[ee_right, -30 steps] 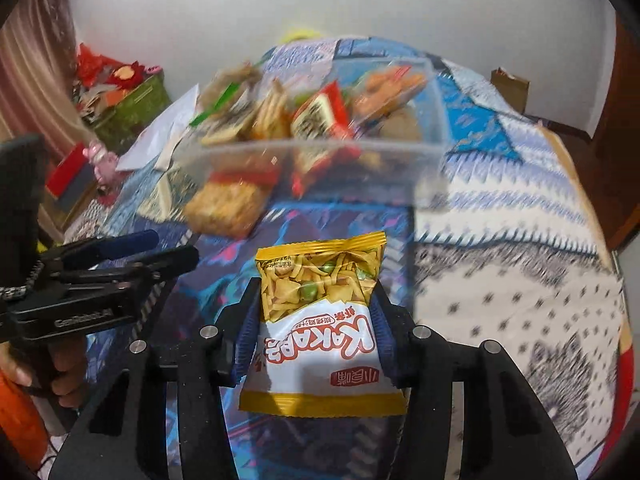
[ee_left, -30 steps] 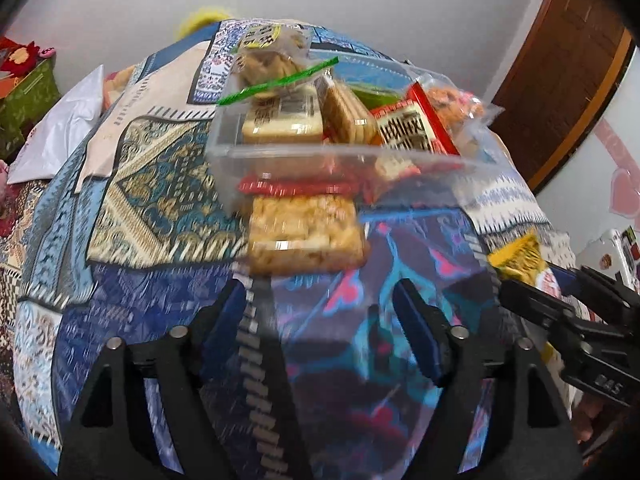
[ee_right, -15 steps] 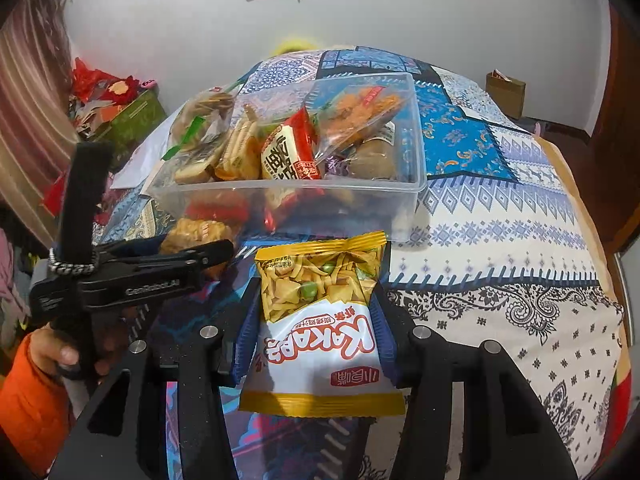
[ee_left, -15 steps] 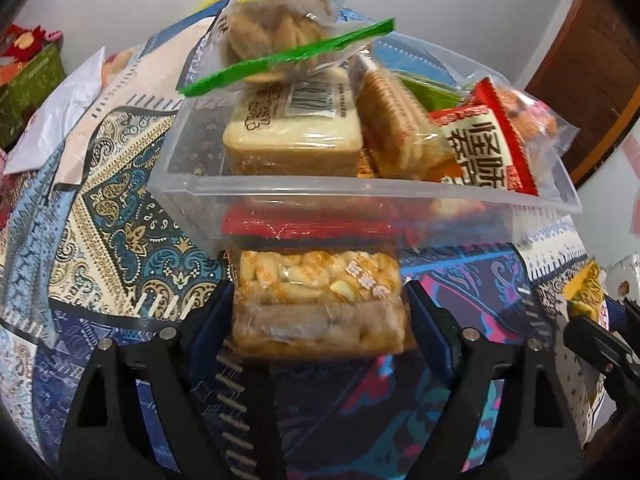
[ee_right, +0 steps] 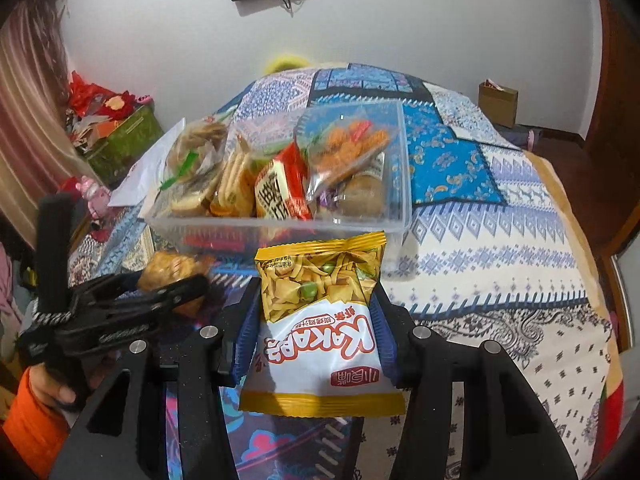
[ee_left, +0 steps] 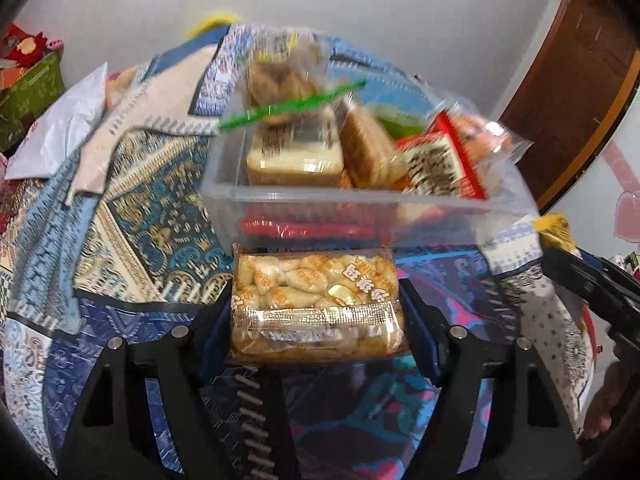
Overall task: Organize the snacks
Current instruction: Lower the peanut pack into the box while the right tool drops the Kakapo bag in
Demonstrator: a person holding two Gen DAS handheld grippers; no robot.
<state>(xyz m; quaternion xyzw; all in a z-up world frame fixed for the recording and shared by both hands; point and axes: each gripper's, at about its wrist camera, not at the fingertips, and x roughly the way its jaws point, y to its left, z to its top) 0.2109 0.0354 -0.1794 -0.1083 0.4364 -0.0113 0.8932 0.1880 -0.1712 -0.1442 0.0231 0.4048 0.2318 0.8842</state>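
Observation:
A clear plastic box (ee_left: 360,204) holding several snack packs stands on the patterned bed cover; it also shows in the right wrist view (ee_right: 280,228). My left gripper (ee_left: 316,320) is shut on a clear pack of golden crackers (ee_left: 316,304), held just in front of the box's near wall. My right gripper (ee_right: 316,324) is shut on a yellow and white KAKAPI snack bag (ee_right: 320,320), held in front of the box's near right corner. The left gripper with its cracker pack shows at the left of the right wrist view (ee_right: 168,284).
The bed cover (ee_right: 500,240) spreads right of the box. A green box with red items (ee_right: 120,140) and a white bag (ee_left: 60,128) lie at the left. A brown door (ee_left: 580,92) stands at the right. A cardboard box (ee_right: 498,104) sits at the far corner.
My left gripper moved up to the cracker pack in front of the box, closed on it and lifted it. My right gripper kept hold of the snack bag and rose slightly.

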